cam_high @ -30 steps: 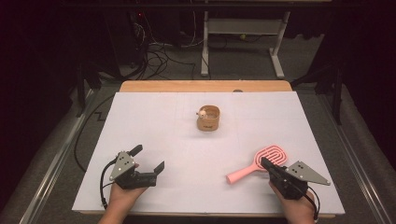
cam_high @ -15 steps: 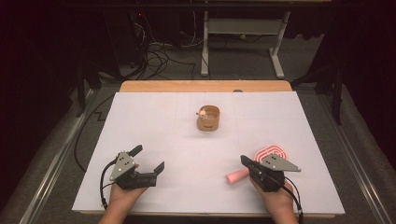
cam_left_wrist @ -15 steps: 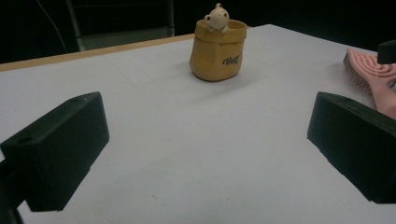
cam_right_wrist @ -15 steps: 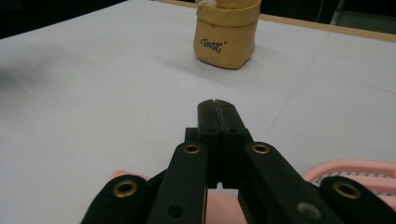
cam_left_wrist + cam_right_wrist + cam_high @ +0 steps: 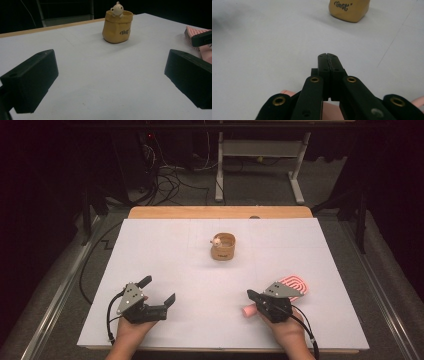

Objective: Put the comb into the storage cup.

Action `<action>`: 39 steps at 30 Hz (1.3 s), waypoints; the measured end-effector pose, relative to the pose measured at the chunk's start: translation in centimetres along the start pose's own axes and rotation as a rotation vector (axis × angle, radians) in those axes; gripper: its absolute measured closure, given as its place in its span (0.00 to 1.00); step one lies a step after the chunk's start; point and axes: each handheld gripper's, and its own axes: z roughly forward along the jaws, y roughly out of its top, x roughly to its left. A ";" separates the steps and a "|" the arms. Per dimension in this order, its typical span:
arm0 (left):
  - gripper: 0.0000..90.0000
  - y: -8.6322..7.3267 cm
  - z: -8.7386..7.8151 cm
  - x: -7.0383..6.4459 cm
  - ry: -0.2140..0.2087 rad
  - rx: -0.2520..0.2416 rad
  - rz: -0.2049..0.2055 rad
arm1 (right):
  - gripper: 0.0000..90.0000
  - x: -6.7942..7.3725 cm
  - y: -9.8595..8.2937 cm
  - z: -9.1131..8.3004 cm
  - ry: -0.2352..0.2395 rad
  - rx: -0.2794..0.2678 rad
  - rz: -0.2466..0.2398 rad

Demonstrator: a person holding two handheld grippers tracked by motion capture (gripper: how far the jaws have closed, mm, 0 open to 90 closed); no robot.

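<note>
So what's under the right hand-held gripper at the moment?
A pink brush lies flat on the white table beneath the right hand-held gripper. Its looped head shows beyond the grey plate and its handle end pokes out near the closed jaws; the middle of the handle is covered.

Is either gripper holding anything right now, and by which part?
Nothing is held. The left gripper is open and empty. The right gripper is shut with nothing between its tips, above the handle of the pink brush.

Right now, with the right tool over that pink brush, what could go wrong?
The right tool is shut and sits above the pink brush, not around it, so closing again may miss the handle or push the brush across the table. Pressing down on it could tip the brush head up.
</note>
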 end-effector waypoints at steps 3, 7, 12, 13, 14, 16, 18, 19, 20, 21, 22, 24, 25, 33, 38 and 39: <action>0.00 0.0 -0.1 0.0 0.000 -0.003 -0.005 | 1.00 0.0 -0.3 0.0 0.005 0.021 -0.001; 0.00 0.1 -0.5 0.0 -0.002 -0.016 -0.007 | 1.00 0.1 -0.6 -0.3 0.005 0.054 -0.015; 0.00 0.2 -0.4 0.1 -0.003 -0.019 -0.008 | 1.00 -0.2 -0.7 -0.5 -0.001 0.063 -0.006; 0.00 0.1 -0.4 0.2 -0.004 -0.019 -0.010 | 1.00 -0.2 -0.7 -0.5 -0.001 0.063 -0.006; 0.00 0.1 -0.3 0.2 -0.004 -0.016 -0.012 | 1.00 -0.3 -0.8 -0.5 -0.001 0.071 0.000; 0.00 0.1 -0.3 0.2 -0.005 -0.015 -0.010 | 1.00 -0.4 -0.9 -0.6 -0.003 0.080 0.003; 0.00 0.2 -0.2 0.1 -0.007 -0.015 -0.003 | 1.00 -0.5 -1.0 -0.7 -0.002 0.082 -0.005; 0.00 0.2 -0.2 0.1 -0.006 -0.014 -0.002 | 1.00 -0.6 -1.1 -0.9 -0.003 0.086 -0.003; 0.00 0.2 -0.2 0.1 -0.007 -0.013 -0.001 | 1.00 -0.6 -1.1 -1.0 0.000 0.084 -0.007; 0.00 0.2 -0.2 0.0 -0.007 -0.013 -0.001 | 1.00 -0.7 -1.2 -1.1 0.002 0.087 -0.003; 0.00 0.2 -0.2 0.0 -0.007 -0.013 -0.001 | 1.00 -0.7 -1.2 -1.1 0.002 0.087 -0.003; 0.00 0.2 -0.2 -0.1 -0.009 -0.015 0.004 | 1.00 -0.9 -1.4 -1.5 0.005 0.093 -0.014; 0.00 0.2 -0.2 -0.1 -0.009 -0.015 0.004 | 1.00 -0.9 -1.4 -1.7 0.007 0.095 -0.013; 0.00 0.2 -0.3 0.0 -0.008 -0.017 -0.001 | 1.00 -1.6 -1.6 -2.6 0.033 0.113 -0.013; 0.00 0.2 -0.3 0.1 -0.009 -0.015 -0.006 | 1.00 -1.9 -1.8 -3.1 0.031 0.130 -0.021; 0.00 0.2 -0.3 0.2 -0.008 -0.015 -0.007 | 1.00 -2.0 -1.8 -3.2 0.033 0.132 -0.018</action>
